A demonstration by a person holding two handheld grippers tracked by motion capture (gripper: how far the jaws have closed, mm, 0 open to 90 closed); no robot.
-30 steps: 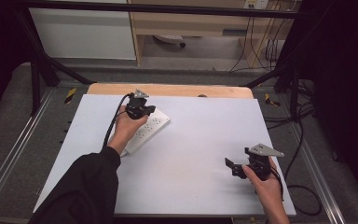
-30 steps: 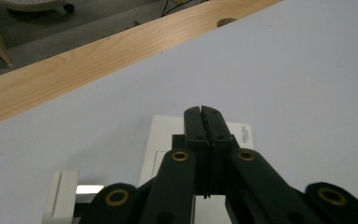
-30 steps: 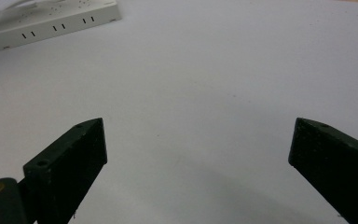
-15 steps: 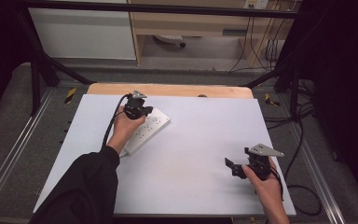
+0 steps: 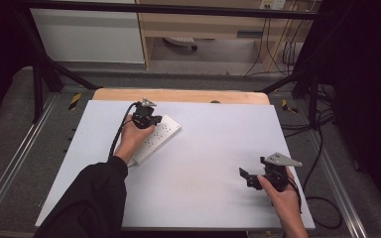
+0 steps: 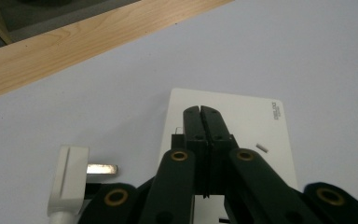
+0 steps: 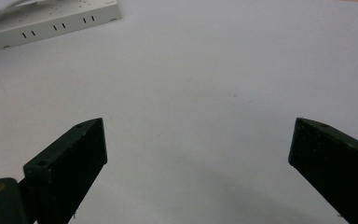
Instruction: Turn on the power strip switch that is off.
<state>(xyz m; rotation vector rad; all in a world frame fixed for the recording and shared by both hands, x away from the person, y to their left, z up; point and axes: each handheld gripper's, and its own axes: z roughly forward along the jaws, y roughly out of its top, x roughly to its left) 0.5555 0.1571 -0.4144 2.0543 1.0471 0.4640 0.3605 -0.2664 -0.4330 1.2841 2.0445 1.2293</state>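
1. Left hand-held gripper (image 5: 144, 119), high view: over the white power strip (image 5: 155, 139) lying diagonally at desk (image 5: 213, 148) left-rear. Right hand-held gripper (image 5: 252, 177) well apart, front-right.
2. Left gripper view: jaws closed together, empty, over the strip's end. Loose white plug (image 6: 70, 179) just beside, in the way. Strip looks rigid, light, slick; grip across its narrow width.
3. Right gripper view: jaws wide open, empty.
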